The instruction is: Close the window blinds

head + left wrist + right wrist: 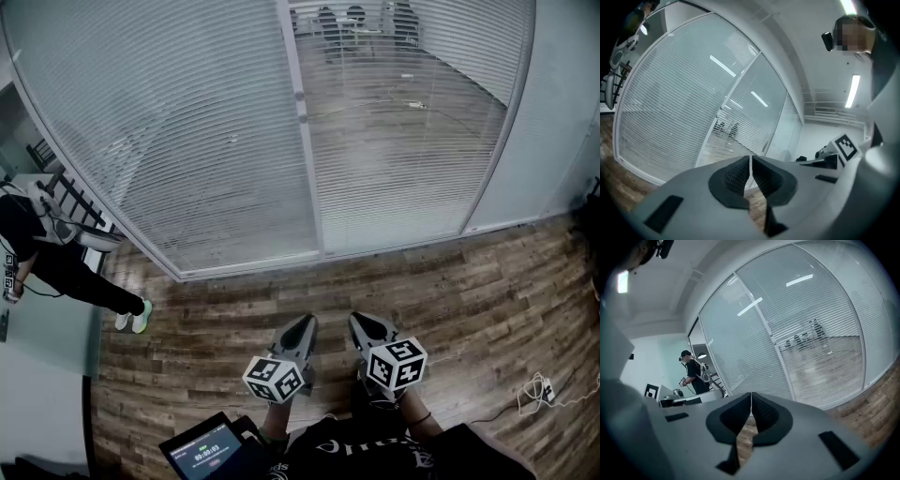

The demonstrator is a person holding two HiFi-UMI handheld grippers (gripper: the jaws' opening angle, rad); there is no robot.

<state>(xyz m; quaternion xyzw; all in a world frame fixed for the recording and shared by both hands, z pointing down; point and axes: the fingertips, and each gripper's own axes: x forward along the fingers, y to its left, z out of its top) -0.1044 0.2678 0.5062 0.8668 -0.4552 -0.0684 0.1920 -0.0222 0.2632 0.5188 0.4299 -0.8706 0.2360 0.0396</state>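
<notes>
Two grippers, both empty, jaws pressed together: left gripper (305,323) and right gripper (359,321), held low and side by side with tips forward, probably idle because nothing is within reach.

Just ahead of the tips lies the wooden floor (422,281).

Well ahead, past the floor strip and apart from both grippers, hang the window blinds (216,187). The panel ahead-left (141,112) looks dense. The panel ahead-right (403,141) has its slats tilted open, and chairs (339,21) show through, so that side likely wants closing. No cord or wand can be made out.

Far to the left gripper's left stands a person (56,253).
</notes>
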